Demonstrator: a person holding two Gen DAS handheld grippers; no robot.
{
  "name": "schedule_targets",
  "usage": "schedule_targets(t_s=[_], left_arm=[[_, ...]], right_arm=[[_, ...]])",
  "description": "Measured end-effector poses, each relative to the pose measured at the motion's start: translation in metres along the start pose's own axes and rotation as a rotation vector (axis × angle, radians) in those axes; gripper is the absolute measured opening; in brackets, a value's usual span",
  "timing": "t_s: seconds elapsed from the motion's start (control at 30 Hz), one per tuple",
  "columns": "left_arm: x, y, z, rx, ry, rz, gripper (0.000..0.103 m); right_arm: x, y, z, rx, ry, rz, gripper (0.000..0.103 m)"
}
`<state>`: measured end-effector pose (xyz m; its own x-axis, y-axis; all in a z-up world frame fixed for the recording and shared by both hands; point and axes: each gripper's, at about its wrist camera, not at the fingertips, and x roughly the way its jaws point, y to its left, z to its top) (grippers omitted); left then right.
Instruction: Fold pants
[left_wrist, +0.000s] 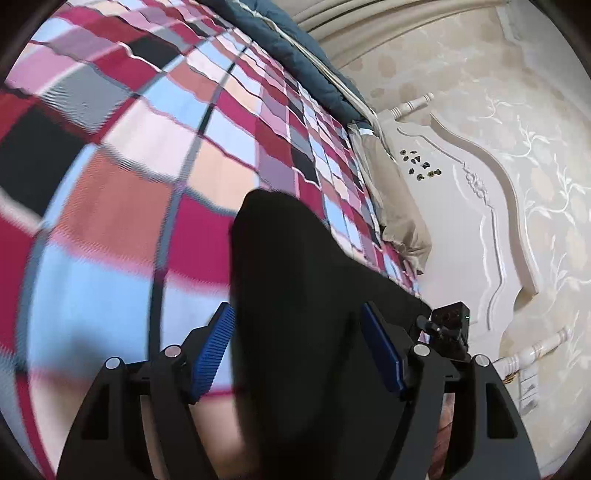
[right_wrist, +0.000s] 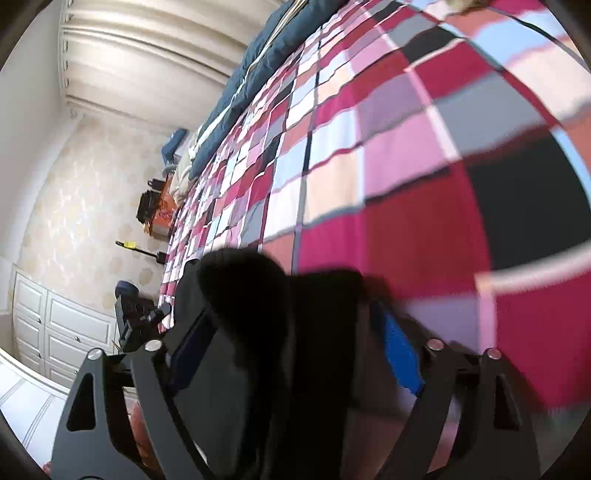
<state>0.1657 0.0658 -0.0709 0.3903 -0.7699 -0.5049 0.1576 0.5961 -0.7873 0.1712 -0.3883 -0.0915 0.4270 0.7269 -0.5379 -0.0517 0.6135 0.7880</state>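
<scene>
Between the blue pads of our left hand-held gripper we see black pants; the pads stand spread, with the cloth bunched between them. Our right hand-held gripper likewise has pants filling its gap, though we cannot tell its grip. Beyond both lies the checked bedspread, then the wall.

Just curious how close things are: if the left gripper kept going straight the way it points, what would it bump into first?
Probably the black pants: that cloth already lies between the left gripper's blue pads. Beyond it comes the checked bedspread. Motion blur makes depth uncertain.
</scene>
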Motion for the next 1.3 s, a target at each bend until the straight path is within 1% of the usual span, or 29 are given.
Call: schedule_targets(t_s=[0.03, 0.13, 0.17, 0.2, 0.23, 0.27, 0.33, 0.37, 0.43, 0.5, 0.6, 0.8, 1.03, 1.17, 1.3], left_arm=[[0.004, 0.0, 0.003, 0.002, 0.005, 0.003, 0.076], [0.023, 0.0, 0.013, 0.021, 0.044, 0.008, 0.076], [0.026, -0.002, 0.015, 0.044, 0.05, 0.013, 0.075], [0.027, -0.003, 0.016, 0.062, 0.053, 0.03, 0.065], [0.03, -0.004, 0.016, 0.079, 0.064, 0.07, 0.055], [0.032, -0.003, 0.018, 0.084, 0.076, 0.1, 0.051], [0.031, -0.003, 0.02, 0.087, 0.075, 0.124, 0.041], [0.03, -0.004, 0.022, 0.093, 0.074, 0.136, 0.039], [0.03, -0.015, 0.027, 0.152, 0.058, 0.19, 0.036], [0.031, -0.023, 0.032, 0.197, 0.039, 0.237, 0.035], [0.032, -0.023, 0.049, 0.193, 0.018, 0.243, 0.034], [0.042, -0.02, 0.079, 0.216, 0.018, 0.287, 0.034], [0.05, -0.008, 0.11, 0.201, 0.014, 0.305, 0.034], [0.053, -0.001, 0.122, 0.194, 0.015, 0.309, 0.034], [0.055, 0.006, 0.13, 0.178, 0.023, 0.303, 0.034]], right_arm=[[0.006, -0.001, 0.007, 0.014, 0.004, 0.019, 0.087], [0.017, -0.004, 0.017, 0.041, 0.027, 0.05, 0.086], [0.02, -0.004, 0.018, 0.03, 0.035, 0.044, 0.078], [0.024, -0.001, 0.019, 0.01, 0.054, 0.016, 0.07], [0.026, 0.0, 0.02, -0.001, 0.065, -0.003, 0.059], [0.029, 0.001, 0.02, -0.014, 0.072, -0.018, 0.051], [0.029, 0.001, 0.022, -0.014, 0.062, -0.009, 0.043], [0.029, 0.003, 0.023, -0.017, 0.055, -0.006, 0.04], [0.026, 0.007, 0.026, -0.037, 0.039, -0.005, 0.036], [0.025, 0.012, 0.032, -0.057, 0.032, 0.0, 0.035], [0.03, 0.014, 0.041, -0.068, 0.029, -0.002, 0.035], [0.044, 0.012, 0.064, -0.068, 0.032, -0.002, 0.035], [0.062, 0.018, 0.085, -0.071, 0.027, 0.003, 0.035], [0.073, 0.02, 0.097, -0.07, 0.028, 0.004, 0.035], [0.077, 0.017, 0.099, -0.062, 0.028, 0.008, 0.035]])
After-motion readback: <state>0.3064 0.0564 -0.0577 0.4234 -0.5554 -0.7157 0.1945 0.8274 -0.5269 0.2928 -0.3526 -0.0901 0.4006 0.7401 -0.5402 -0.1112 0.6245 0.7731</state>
